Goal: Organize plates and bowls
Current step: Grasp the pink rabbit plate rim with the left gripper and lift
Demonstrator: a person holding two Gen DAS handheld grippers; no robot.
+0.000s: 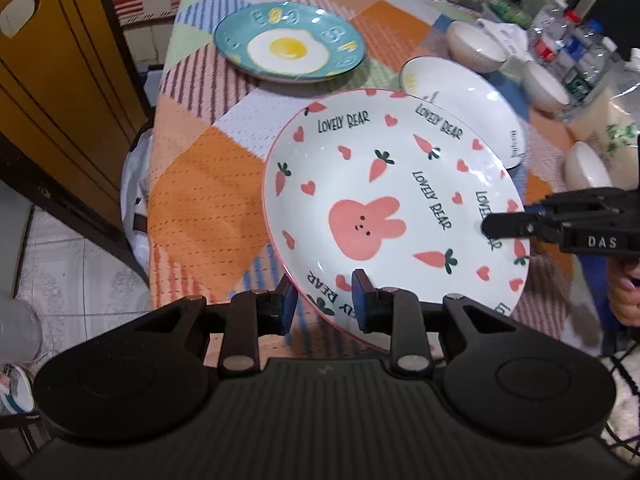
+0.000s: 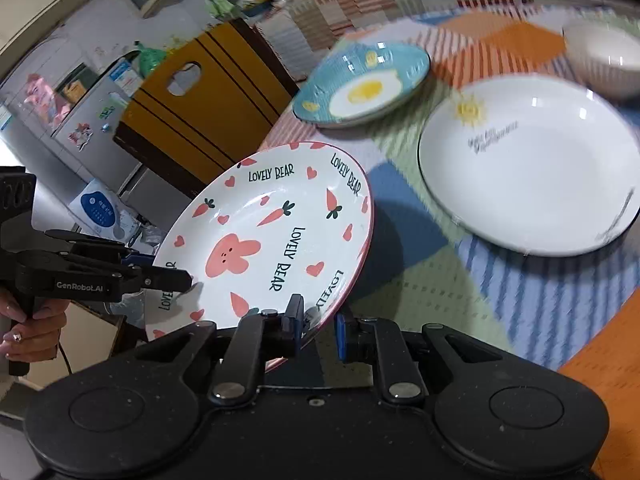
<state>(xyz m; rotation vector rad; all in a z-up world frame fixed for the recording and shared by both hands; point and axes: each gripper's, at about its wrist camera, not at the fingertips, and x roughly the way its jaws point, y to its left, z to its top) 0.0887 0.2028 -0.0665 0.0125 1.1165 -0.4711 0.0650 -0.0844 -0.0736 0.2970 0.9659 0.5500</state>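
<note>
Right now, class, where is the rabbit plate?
The rabbit plate is held above the table's near edge, gripped by both grippers, with the sun plate lying just beyond it.

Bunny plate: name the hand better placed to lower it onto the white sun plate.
Right, probably. The right gripper grips the bunny plate on the rim nearest the white sun plate; the left gripper holds the far rim.

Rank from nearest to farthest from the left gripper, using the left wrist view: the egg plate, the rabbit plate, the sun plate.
1. Rabbit plate: pinched in the left gripper.
2. Sun plate: behind it, to the right.
3. Egg plate: far side of the table, left.
</note>
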